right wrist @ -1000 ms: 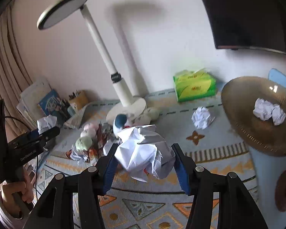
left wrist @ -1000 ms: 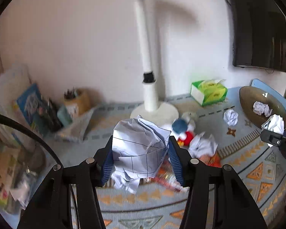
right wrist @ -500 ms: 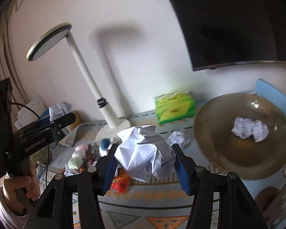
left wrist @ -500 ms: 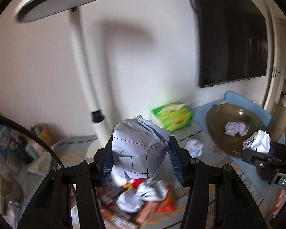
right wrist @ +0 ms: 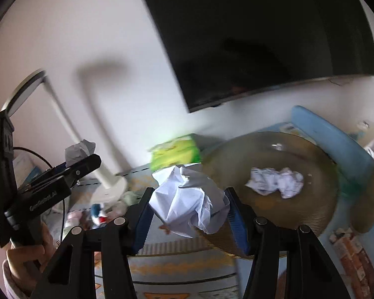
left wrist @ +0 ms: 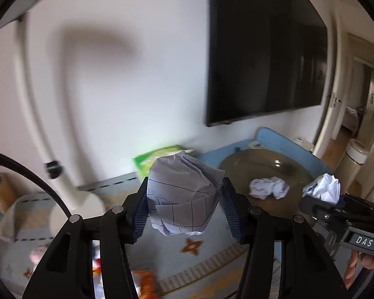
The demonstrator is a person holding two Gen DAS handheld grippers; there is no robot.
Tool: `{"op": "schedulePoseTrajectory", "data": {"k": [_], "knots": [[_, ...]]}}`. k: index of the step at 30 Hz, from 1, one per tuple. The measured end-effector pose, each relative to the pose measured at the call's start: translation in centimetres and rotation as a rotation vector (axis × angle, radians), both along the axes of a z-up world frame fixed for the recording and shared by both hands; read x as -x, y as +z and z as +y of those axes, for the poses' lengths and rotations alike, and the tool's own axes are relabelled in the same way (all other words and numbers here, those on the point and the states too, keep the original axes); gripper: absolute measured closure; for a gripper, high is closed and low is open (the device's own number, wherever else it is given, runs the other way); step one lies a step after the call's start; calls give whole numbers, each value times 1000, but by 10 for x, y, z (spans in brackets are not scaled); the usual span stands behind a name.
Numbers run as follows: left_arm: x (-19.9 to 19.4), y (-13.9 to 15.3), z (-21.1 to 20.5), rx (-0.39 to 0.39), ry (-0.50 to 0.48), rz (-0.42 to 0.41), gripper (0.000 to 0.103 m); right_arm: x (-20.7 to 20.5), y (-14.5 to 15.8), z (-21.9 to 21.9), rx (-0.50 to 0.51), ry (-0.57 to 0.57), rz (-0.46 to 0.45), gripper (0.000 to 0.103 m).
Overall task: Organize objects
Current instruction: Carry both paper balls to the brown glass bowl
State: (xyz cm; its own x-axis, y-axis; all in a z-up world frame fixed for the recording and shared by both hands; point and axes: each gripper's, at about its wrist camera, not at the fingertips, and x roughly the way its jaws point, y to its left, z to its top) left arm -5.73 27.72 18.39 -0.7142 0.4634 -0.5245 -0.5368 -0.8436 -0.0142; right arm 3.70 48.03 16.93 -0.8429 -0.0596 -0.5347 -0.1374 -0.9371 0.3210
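- The left gripper [left wrist: 184, 205] is pinching a crumpled ball of grid-lined paper [left wrist: 182, 199] between its blue pads, holding it in the air above the patterned tablecloth [left wrist: 207, 264].
- The right gripper [right wrist: 188, 205] is clamping a second crumpled ball of plain white paper [right wrist: 189, 201] the same way, just in front of the rim of a wide brown glass bowl [right wrist: 319, 174].
- Two more paper wads [right wrist: 274, 182] are lying together inside that bowl, near its middle.
- A green tissue box [right wrist: 174, 152] is sitting behind the bowl against the wall, beside a white lamp base [left wrist: 74, 209].
- Both held balls are probably very light, soft and springy, so they are likely yielding under the pads rather than resisting.
- A grip across the widest part seems safest, since loose folds hanging below could slip free.
- The paper is not fragile, and dropping it into the bowl looks harmless.
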Motion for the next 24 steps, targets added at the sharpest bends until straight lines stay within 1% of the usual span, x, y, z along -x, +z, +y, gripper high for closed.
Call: {"op": "schedulePoseTrajectory", "data": {"k": [4, 8, 13, 17, 21, 24], "knots": [[2, -10, 33, 9, -69, -9, 51, 2, -5, 27, -2, -53, -33, 49], [2, -24, 65, 20, -134, -28, 51, 4, -13, 55, 23, -98, -69, 49], [1, -43, 98, 57, -193, -44, 51, 7, -20, 76, 32, -131, -99, 49], [6, -57, 113, 61, -211, -81, 51, 10, -26, 85, 32, -149, -126, 49], [9, -67, 115, 54, -228, -119, 51, 13, -33, 91, 30, -157, -145, 49], [10, -74, 120, 60, -238, -130, 51, 16, -37, 94, 30, -157, -152, 49]]}}
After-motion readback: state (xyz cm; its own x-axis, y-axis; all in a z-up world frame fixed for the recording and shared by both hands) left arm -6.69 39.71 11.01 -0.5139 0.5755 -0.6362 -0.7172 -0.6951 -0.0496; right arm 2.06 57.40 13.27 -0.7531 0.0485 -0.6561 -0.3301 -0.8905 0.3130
